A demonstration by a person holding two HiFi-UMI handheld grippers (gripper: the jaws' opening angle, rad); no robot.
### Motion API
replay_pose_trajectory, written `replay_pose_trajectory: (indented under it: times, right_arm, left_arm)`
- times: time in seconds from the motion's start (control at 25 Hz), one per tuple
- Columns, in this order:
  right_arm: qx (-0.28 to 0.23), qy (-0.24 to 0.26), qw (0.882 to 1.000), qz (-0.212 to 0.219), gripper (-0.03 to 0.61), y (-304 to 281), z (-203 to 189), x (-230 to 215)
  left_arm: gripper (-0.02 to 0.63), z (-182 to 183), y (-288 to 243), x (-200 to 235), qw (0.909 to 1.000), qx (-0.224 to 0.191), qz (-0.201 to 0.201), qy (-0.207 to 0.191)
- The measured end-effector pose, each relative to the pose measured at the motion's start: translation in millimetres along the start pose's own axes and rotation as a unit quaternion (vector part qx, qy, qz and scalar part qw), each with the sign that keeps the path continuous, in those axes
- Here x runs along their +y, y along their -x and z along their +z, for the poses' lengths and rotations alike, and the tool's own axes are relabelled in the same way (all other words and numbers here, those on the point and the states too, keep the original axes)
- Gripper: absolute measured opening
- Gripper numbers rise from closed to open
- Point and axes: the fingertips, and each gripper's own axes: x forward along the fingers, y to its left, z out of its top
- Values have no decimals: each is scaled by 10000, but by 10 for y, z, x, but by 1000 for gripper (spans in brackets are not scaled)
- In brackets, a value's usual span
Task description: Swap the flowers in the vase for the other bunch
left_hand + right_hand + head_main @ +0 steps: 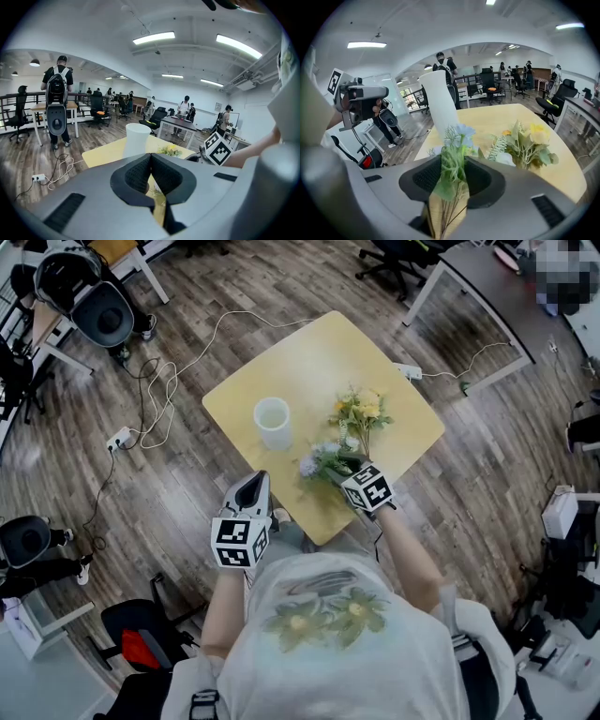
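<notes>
A white vase (pixel 273 423) stands empty on the yellow table (pixel 309 352); it also shows in the right gripper view (pixel 440 105). A yellow-flowered bunch (pixel 360 413) lies on the table to its right. A blue-and-white bunch (pixel 323 460) lies nearer me, its stems (pixel 452 206) running between the jaws of my right gripper (pixel 345 468). Those jaws stand apart with room beside the stems, so the pads do not press on them. My left gripper (pixel 251 486) hovers over the table's near edge, shut and empty, pointing toward the vase (pixel 137 139).
Cables and a power strip (pixel 120 438) lie on the wooden floor to the left. Office chairs (pixel 103 310) and desks (pixel 487 277) ring the table. People stand at desks (pixel 57 86) in the background.
</notes>
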Motion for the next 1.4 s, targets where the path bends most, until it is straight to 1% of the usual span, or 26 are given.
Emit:
replay_pose_trajectory:
  times: [0.04,0.12,0.24,0.4,0.6,0.76,1.16,1.4]
  right_arm:
    - [-26,13,10000,-48,153,10,17,2]
    - [-91,46,9999,-111,165,55,63,8]
    - [-273,57,9995,-139,173,190,163,-10]
    - [-667,-53,9975,-243,173,441,367,-67]
    - [-1157,-184,9913,-593,173,748,657,-313]
    - [-1372,-295,9866,-831,175,920,795,-493]
    - [-1424,-421,9803,-1306,202,997,903,-854]
    - [-1321,-574,9780,-1506,219,956,936,-1136]
  left_arm:
    - [17,-2,1,8,10000,-3,-4,1]
    - [18,-7,-4,20,10000,-7,-11,-5]
    - [17,-9,-36,12,10000,-2,-20,-8]
    - [17,-8,-38,8,10000,-6,-43,-15]
    - [18,9,-56,8,10000,-23,-86,-42]
    - [18,28,-51,7,9999,-25,-113,-56]
    - [18,38,-79,77,9999,41,-113,-57]
    - [18,44,-125,145,9999,91,-50,-6]
